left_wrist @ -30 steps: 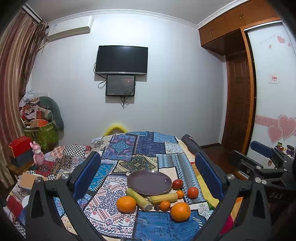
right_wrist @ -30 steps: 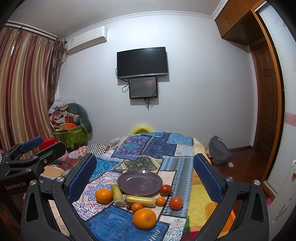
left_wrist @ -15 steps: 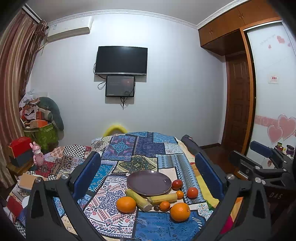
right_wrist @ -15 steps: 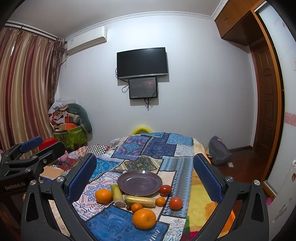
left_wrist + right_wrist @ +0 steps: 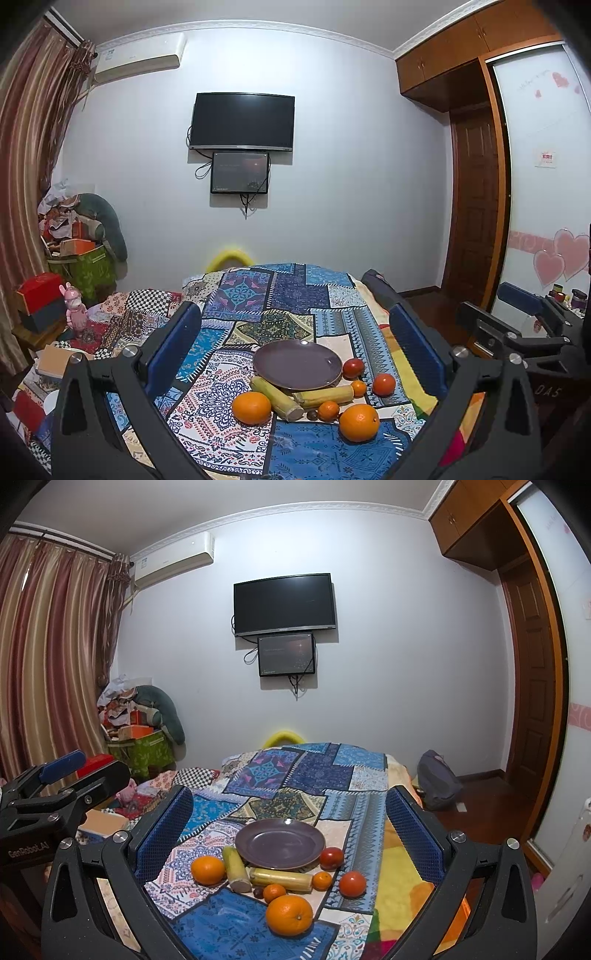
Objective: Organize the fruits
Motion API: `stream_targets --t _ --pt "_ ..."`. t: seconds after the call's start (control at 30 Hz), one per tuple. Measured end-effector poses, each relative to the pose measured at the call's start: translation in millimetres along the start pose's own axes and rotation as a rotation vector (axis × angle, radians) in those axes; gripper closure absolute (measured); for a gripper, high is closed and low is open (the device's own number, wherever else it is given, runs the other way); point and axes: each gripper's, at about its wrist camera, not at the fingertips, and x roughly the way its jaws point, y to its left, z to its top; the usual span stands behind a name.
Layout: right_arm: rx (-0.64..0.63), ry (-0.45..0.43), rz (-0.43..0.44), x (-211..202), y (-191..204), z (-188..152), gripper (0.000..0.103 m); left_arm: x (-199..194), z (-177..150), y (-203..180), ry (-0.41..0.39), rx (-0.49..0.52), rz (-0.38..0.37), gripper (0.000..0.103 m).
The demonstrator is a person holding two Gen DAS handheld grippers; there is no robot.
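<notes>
On the patchwork quilt (image 5: pixel 280 288) covering the bed, a purple plate (image 5: pixel 297 364) lay bare, with the fruit spread along its near and right rims. In the left wrist view, a big orange (image 5: pixel 251 407) sat near-left of the plate, and another big orange (image 5: pixel 359 422) sat nearest of all, to the right. Two cane sticks (image 5: pixel 280 396) lay between them, meeting in a V and touching the plate's near rim. A small mandarin (image 5: pixel 328 411) sat just beside a tiny dark fruit (image 5: pixel 312 415) in front of the sticks; another mandarin (image 5: pixel 358 388) touched the right stick's end. A red tomato (image 5: pixel 353 368) rested against the plate's right rim, and an orange-red one (image 5: pixel 383 384) sat slightly apart, further right.

The left claw (image 5: pixel 295 341) hung above the near end of the bed, spread wide and holding nothing. The right claw (image 5: pixel 290 823) hung likewise, wide apart and bare, to its right.

A dark TV (image 5: pixel 284 603) hung on the far wall, curtains (image 5: pixel 44 657) to the left.
</notes>
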Motion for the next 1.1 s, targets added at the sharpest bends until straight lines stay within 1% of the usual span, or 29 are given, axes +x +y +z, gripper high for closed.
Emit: stream_targets --t 0.27,0.43,0.47,0.5,0.53,0.57,0.63,0.7,0.77,0.83,0.9,0.97,1.1 --pt "0.006 0.028 0.004 10 -1 -6 0.0 0 -2 3 0.011 -0.006 -0.013 0.0" --pt "0.024 0.071 -0.002 23 -7 -17 0.0 9 -8 8 0.041 -0.028 -0.025 0.0" --pt "0.03 0.09 -0.002 29 -10 -21 0.0 13 -10 10 0.054 -0.03 -0.025 0.003" --pt "0.033 0.1 -0.002 31 -11 -22 0.003 17 -12 12 0.071 -0.033 -0.027 0.009" --pt "0.038 0.123 -0.001 37 -13 -27 0.007 21 -14 13 0.087 -0.035 -0.028 0.012" --pt "0.042 0.152 0.001 45 -16 -31 0.009 26 -17 16 0.107 -0.038 -0.029 0.019" --pt "0.051 0.196 0.005 55 -20 -39 0.015 37 -23 21 0.15 -0.046 -0.023 0.022" --pt "0.065 0.251 0.008 67 -25 -50 0.02 47 -31 26 0.189 -0.044 -0.014 0.028" --pt "0.071 0.299 0.011 76 -28 -60 0.024 59 -40 31 0.233 -0.038 0.0 0.03" --pt "0.082 0.36 0.015 85 -31 -72 0.031 71 -50 38 0.285 -0.036 0.011 0.034" --pt "0.097 0.408 0.029 92 -34 -79 0.035 82 -61 45 0.339 -0.04 0.018 0.039" --pt "0.12 0.459 0.051 97 -36 -89 0.036 93 -73 51 0.385 -0.051 0.022 0.04" --pt "0.116 0.519 0.071 105 -37 -101 0.036 114 -99 67 0.475 -0.074 0.023 0.042"
